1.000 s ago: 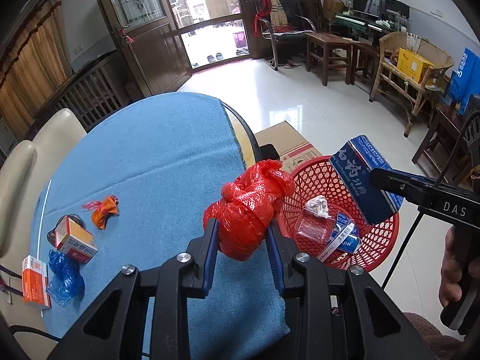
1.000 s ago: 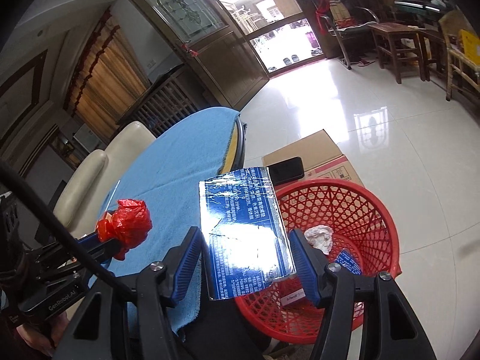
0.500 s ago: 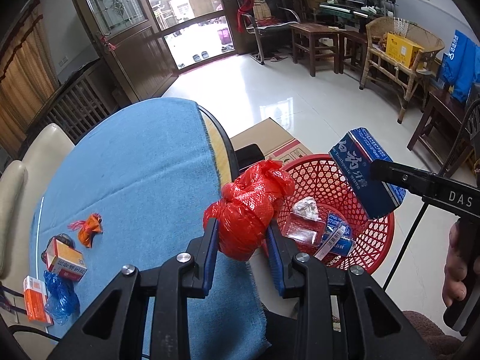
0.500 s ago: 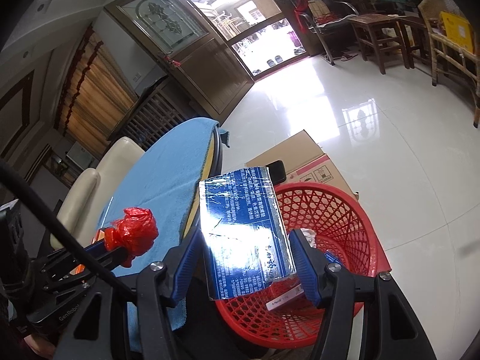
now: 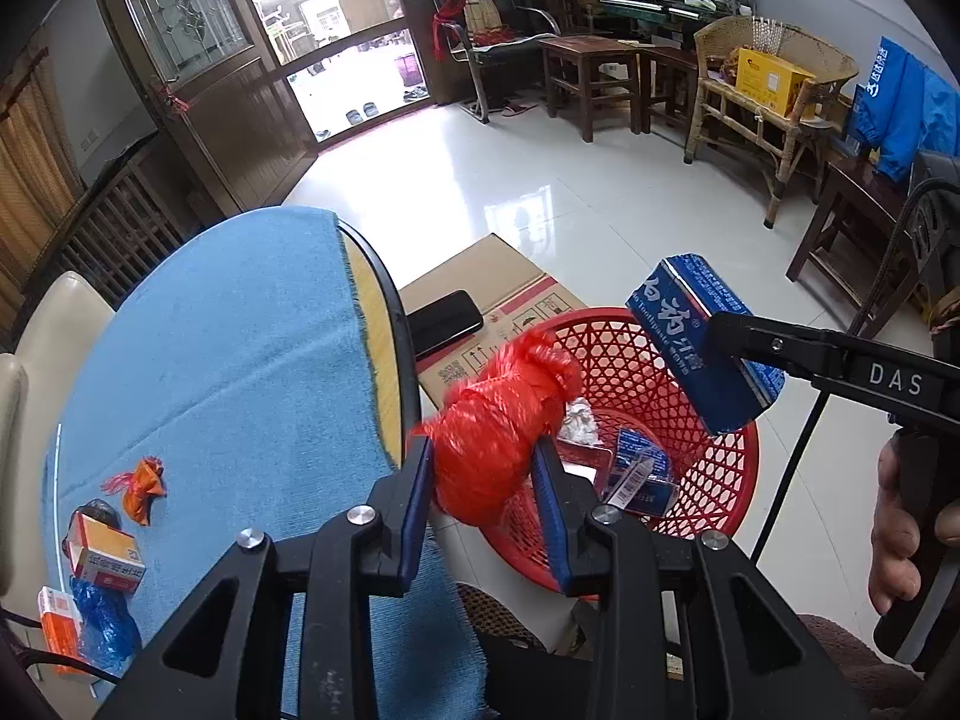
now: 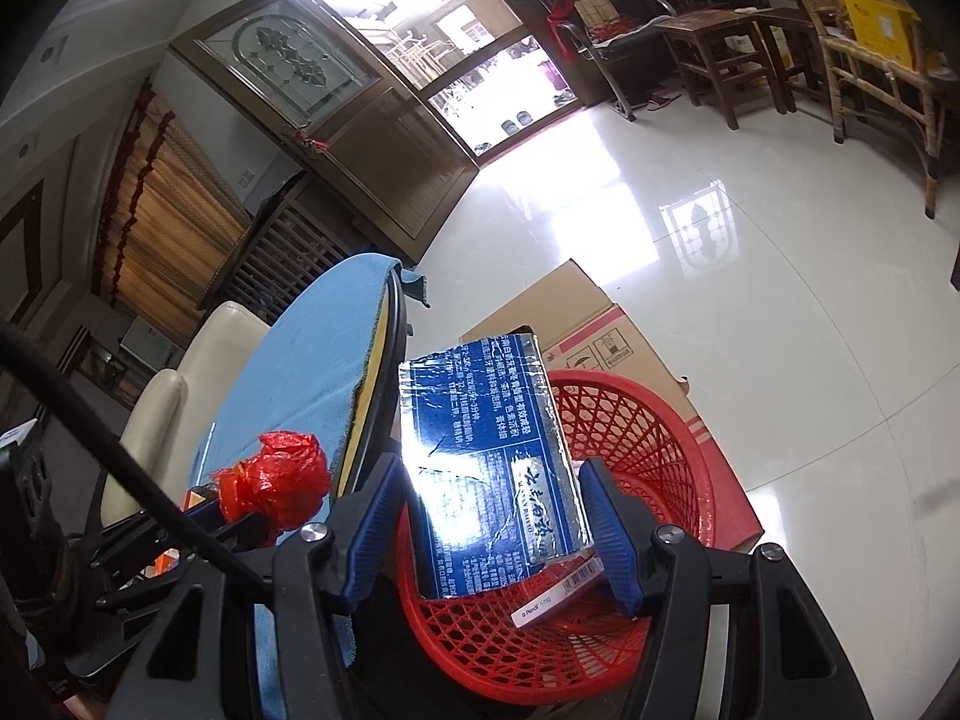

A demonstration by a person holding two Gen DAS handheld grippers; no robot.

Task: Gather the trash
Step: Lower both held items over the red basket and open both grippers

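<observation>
My left gripper [image 5: 482, 480] is shut on a knotted red plastic bag [image 5: 498, 414], held just past the table edge at the near rim of the red mesh basket [image 5: 630, 360]. My right gripper [image 6: 492, 519] is shut on a blue toothpaste box [image 6: 486, 438], tilted over the basket [image 6: 648, 420]. In the left wrist view the same blue box [image 5: 702, 348] hangs above the basket's far side, with a hand on the gripper handle at the right. The basket holds several small packets and a crumpled white piece. The red bag [image 6: 282, 480] shows at the lower left of the right wrist view.
On the blue-clothed round table [image 5: 228, 360] lie an orange wrapper [image 5: 141, 480], a small carton [image 5: 105, 552], a blue bag [image 5: 102, 624] and an orange box [image 5: 57, 624]. A cardboard box [image 5: 510, 282] with a black phone [image 5: 444, 321] on it stands behind the basket. Cream chairs flank the table.
Both grippers have moved away from the table towards the basket and slightly down. The red bag has passed the cloth's edge; the blue box hangs lower over the basket.
</observation>
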